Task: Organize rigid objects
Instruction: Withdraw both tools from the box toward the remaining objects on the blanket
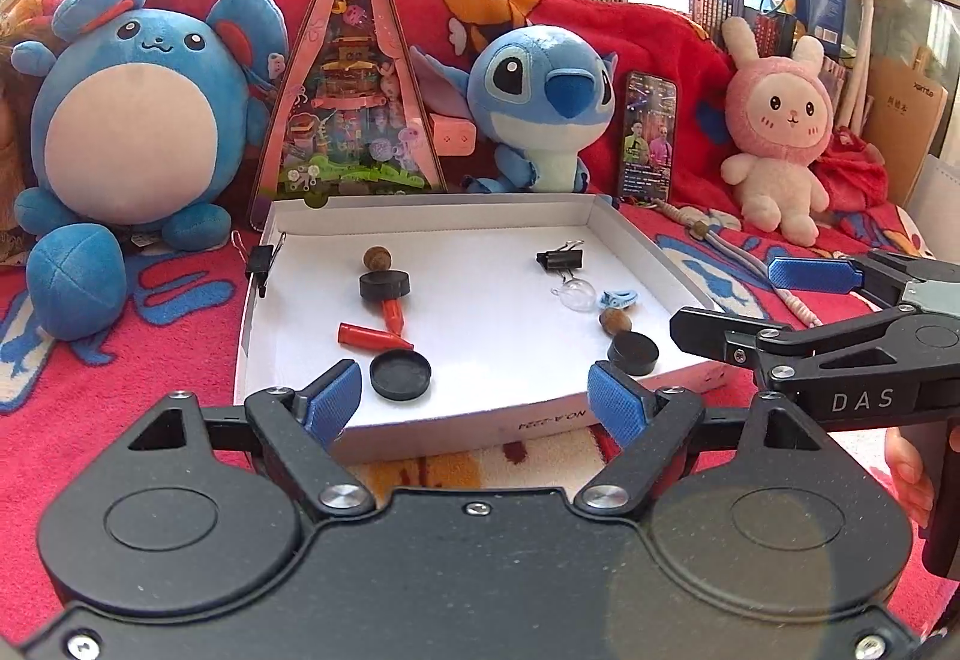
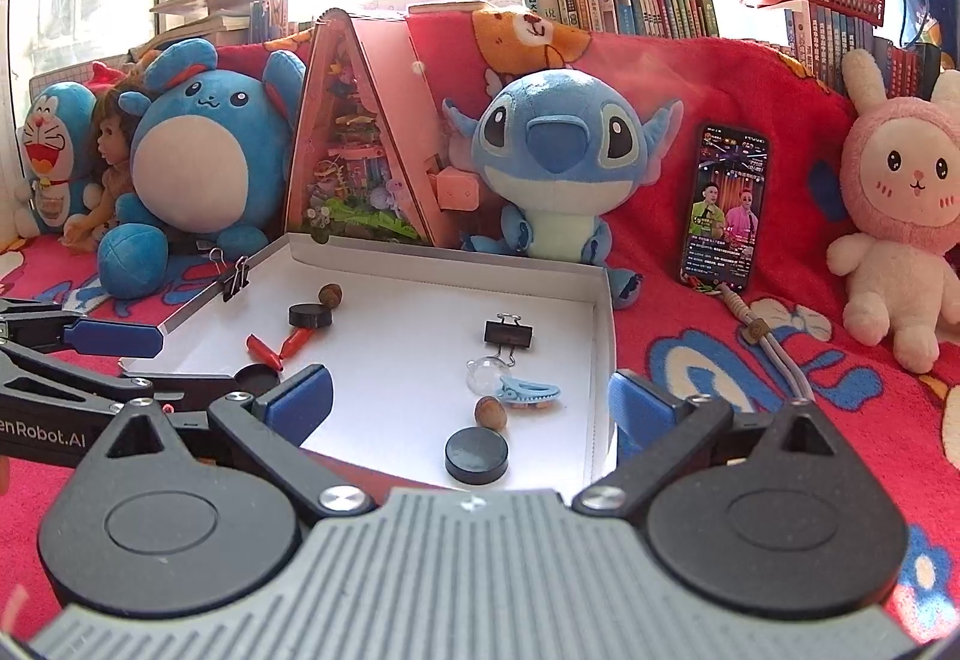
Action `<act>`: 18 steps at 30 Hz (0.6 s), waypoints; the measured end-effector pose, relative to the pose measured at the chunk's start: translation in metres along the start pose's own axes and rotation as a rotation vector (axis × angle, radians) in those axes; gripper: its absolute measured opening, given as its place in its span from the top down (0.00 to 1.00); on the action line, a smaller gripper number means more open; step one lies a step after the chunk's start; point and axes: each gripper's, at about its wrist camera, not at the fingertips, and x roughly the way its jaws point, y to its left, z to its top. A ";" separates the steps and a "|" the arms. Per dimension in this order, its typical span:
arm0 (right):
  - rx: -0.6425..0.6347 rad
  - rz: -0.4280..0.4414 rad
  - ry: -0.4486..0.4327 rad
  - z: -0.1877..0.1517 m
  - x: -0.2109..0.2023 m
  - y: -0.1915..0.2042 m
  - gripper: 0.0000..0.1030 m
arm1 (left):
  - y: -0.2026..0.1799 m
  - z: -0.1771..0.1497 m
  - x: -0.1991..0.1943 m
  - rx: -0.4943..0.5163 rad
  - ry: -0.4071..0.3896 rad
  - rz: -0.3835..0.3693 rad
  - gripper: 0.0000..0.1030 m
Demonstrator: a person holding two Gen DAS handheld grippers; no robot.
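Note:
A shallow white cardboard tray [image 1: 420, 213] [image 2: 600, 336] lies on a red blanket. In it are black round caps [image 1: 400, 373] [image 2: 476, 455], two brown nuts [image 1: 377, 258] [image 2: 491, 413], red plastic anchors [image 1: 369, 337] [image 2: 264, 351], a black binder clip [image 1: 560, 258] [image 2: 508, 333], a clear dome [image 1: 577, 294] [image 2: 487, 375] and a blue hair clip [image 1: 618, 298] [image 2: 531, 391]. My left gripper [image 1: 477, 399] is open and empty over the tray's near edge. My right gripper [image 2: 471, 402] is open and empty above the near right cap.
Plush toys stand behind the tray: a blue mouse [image 1: 135, 120], Stitch [image 1: 540, 102] and a pink rabbit [image 1: 777, 132]. A triangular pink toy house [image 1: 354, 108] and a lit phone [image 1: 648, 135] lean on the blanket. A binder clip [image 1: 262, 258] grips the tray's left wall.

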 end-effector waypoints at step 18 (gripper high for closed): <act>-0.142 0.021 0.004 -0.044 -0.045 0.024 0.00 | -0.024 -0.052 -0.054 0.066 0.013 -0.091 0.20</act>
